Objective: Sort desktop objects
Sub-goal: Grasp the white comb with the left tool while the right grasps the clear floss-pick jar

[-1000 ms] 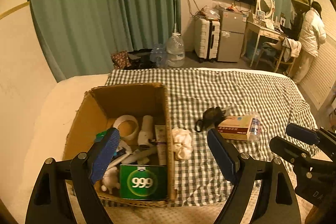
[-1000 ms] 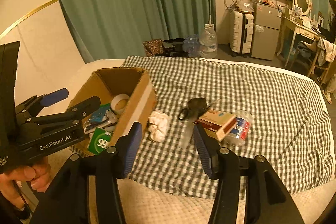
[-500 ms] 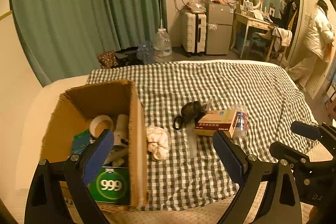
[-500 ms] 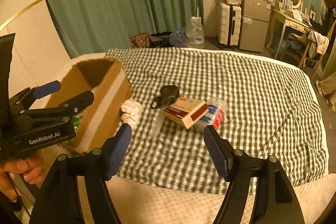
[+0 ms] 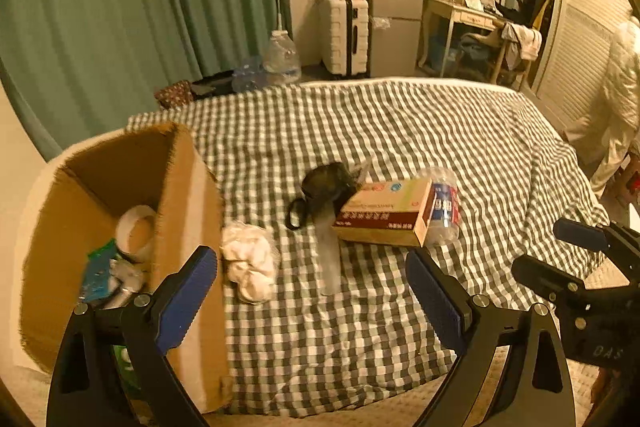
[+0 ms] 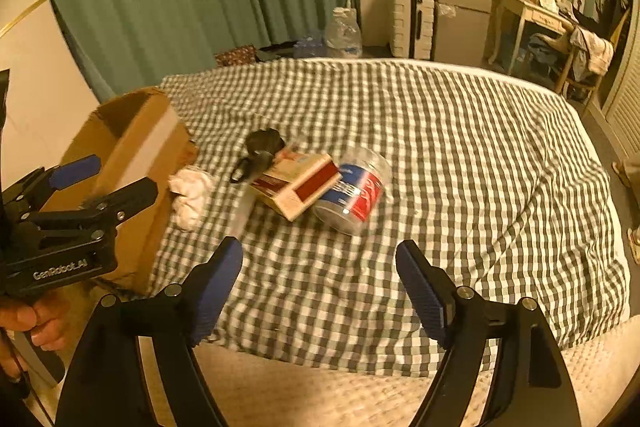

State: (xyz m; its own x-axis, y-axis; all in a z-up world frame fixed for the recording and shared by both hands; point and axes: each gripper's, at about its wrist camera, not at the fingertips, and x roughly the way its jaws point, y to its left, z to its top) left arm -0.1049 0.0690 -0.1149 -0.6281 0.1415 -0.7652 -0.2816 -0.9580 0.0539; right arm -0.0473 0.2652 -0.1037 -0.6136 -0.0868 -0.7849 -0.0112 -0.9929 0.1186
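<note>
An open cardboard box stands at the left of the checked bedcover, with a tape roll and small packets inside. To its right lie a crumpled white cloth, a black looped item, a red-and-white carton and a clear bottle with a blue-red label. My left gripper hangs open above the bed's near edge, holding nothing. My right gripper has its jaws opening, nothing between them, short of the bottle.
A person in white stands at the far right by a slatted wardrobe. Beyond the bed are a white suitcase, a water jug, a desk with a mirror and green curtains.
Both grippers have moved right and lower toward the loose items, so the box has slid leftward in both views. The right jaws have spread much wider; the left jaws widened a little.
</note>
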